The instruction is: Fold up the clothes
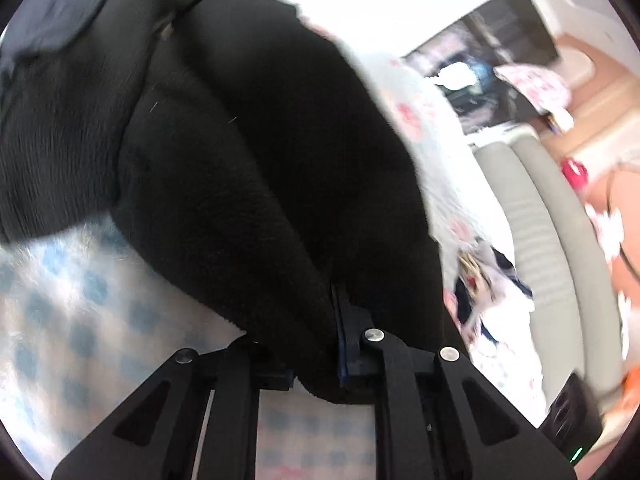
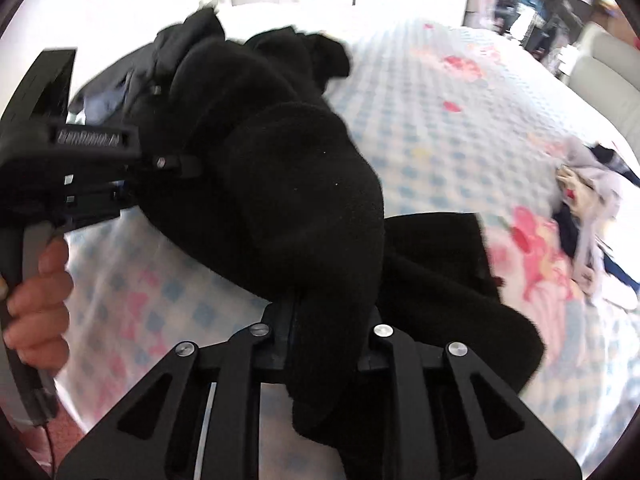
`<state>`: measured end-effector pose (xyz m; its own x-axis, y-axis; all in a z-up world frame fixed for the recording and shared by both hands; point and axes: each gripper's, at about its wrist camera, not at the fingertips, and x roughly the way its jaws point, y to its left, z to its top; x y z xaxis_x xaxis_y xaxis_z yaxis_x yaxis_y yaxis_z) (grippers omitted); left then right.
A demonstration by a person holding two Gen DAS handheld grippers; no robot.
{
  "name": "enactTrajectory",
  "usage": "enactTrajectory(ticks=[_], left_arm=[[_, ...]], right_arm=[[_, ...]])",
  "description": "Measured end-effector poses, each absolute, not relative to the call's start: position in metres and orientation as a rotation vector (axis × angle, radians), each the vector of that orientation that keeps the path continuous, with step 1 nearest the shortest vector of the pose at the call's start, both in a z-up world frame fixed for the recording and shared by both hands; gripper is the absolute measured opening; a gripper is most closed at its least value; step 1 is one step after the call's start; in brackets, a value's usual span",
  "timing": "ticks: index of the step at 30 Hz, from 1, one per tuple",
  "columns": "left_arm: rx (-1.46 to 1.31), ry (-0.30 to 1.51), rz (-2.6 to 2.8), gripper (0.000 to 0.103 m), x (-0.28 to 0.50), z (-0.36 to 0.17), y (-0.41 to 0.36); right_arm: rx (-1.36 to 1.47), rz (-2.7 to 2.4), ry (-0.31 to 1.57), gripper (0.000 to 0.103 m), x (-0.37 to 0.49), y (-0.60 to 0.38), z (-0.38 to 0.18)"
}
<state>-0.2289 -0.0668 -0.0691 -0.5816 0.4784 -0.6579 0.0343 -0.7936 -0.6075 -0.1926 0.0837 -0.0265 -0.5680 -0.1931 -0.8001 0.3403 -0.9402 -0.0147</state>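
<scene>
I am clamping both claws on one black fleece garment [image 2: 288, 184] above the checked bedspread [image 2: 460, 132]. The right gripper [image 2: 320, 332] is pinching its near edge; the cloth is running toward eleven o'clock, where the left gripper [image 2: 176, 164] is gripping the far end. Its long axis is spanning the two claws.

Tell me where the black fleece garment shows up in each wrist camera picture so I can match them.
Left wrist view: the black fleece garment fills the centre and upper left, running down into the left claw.
Right wrist view: it spreads from upper left to bottom centre, gripped by the right claw.
Shared landmark: the small pile of grey, white and navy clothes on the blue-checked bedspread.
</scene>
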Motion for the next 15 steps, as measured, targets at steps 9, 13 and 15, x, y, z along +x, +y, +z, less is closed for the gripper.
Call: enactTrajectory(ticks=[9,13,15], left_arm=[[-1.098,-0.583,2.296,0.012,-0.151,-0.013,-0.018],[-1.223,-0.641,2.197,0.012,-0.104,-0.049,-0.015],[-1.297,-0.625,2.174,0.012,-0.095,-0.073,-0.007]], right_arm=[[1.120,-2.653,0.056,0.012,-0.119,0.134,0.042],[1.166,-2.609,0.058,0.012,-0.078,0.138,0.042],[1.241,-2.600,0.140,0.013,-0.062,0.137,0.028]])
